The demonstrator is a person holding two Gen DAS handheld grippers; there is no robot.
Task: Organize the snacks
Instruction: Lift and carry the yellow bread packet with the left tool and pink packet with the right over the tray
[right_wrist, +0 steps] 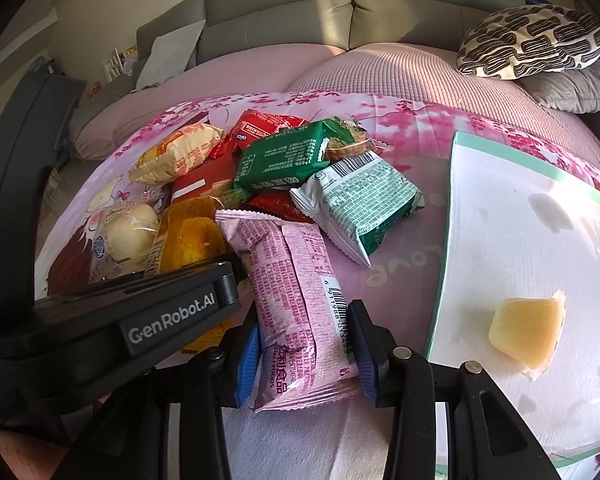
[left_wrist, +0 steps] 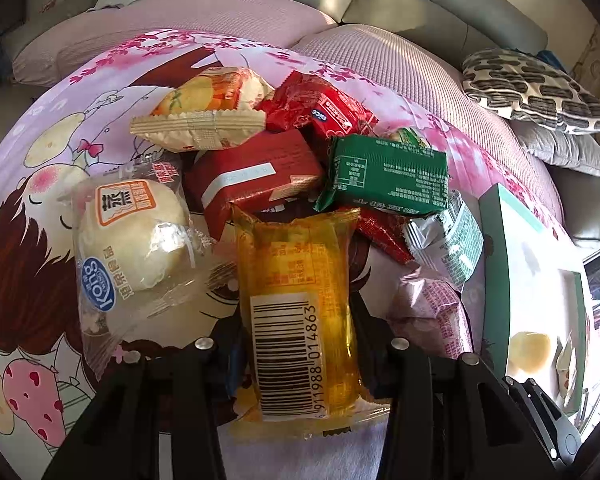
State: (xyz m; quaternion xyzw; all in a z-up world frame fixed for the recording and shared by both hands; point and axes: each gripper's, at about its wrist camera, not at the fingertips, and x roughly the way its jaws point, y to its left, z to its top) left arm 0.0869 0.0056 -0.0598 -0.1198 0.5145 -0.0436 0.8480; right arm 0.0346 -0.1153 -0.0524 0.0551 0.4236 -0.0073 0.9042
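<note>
Snacks lie heaped on a pink cartoon-print cloth (left_wrist: 40,184): light, crinkly, slippery packets with soft cakes inside, best pinched across the narrow middle. Left fingers (left_wrist: 236,344) clamp the yellow packet (left_wrist: 296,280); right fingers (right_wrist: 250,352) grip the pink packet (right_wrist: 292,280). Beside the heap, the shallow green-rimmed box (right_wrist: 500,220) holds one pale wrapped cake (right_wrist: 526,326) and part of another packet at its edge.
</note>
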